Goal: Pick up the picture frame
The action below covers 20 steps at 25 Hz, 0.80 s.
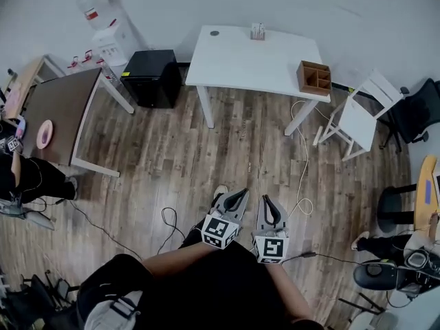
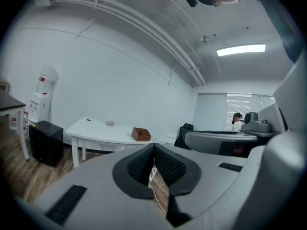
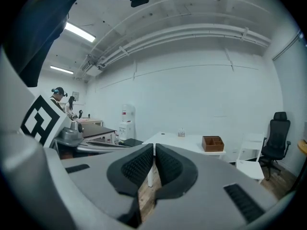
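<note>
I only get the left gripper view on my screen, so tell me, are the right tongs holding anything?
Observer: No. The right gripper has its tongs shut together on nothing.
Operator: How near is the white table?
Observer: Far: the left gripper and the right one are side by side over the wood floor, well short of it.
Operator: Anything on the brown table?
Observer: A pink round thing lies near its left edge.

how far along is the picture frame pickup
Nothing done yet. In hand: nothing; left claw and right claw are shut and empty, over the floor, short of the white table. To do: approach the small item at its far edge, possibly the frame, grasp, lift.
</note>
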Each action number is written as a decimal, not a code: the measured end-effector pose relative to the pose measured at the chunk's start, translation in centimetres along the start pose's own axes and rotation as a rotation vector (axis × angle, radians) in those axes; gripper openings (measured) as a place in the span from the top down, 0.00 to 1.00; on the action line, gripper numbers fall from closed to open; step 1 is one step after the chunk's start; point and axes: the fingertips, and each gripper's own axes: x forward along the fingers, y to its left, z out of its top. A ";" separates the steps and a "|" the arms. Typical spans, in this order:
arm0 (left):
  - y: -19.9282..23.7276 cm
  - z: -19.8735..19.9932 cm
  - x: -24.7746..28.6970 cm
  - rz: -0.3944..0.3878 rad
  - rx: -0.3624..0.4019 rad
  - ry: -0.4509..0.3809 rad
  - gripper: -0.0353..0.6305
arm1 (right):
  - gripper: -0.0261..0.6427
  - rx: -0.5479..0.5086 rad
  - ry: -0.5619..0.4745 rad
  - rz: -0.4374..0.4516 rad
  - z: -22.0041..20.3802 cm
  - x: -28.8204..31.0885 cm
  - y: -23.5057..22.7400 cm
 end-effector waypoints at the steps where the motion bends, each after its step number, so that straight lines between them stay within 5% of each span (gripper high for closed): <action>1: 1.9 0.5 1.2 0.010 -0.021 0.007 0.93 | 0.91 0.015 0.011 0.011 0.2 2.2 -0.3; 11: 16.8 8.3 8.9 -0.006 -0.055 -0.015 0.93 | 0.91 0.027 0.087 0.129 4.0 21.3 1.8; 20: 22.9 12.0 11.9 0.006 -0.082 -0.078 0.93 | 0.91 -0.024 0.034 0.014 7.5 26.6 -1.0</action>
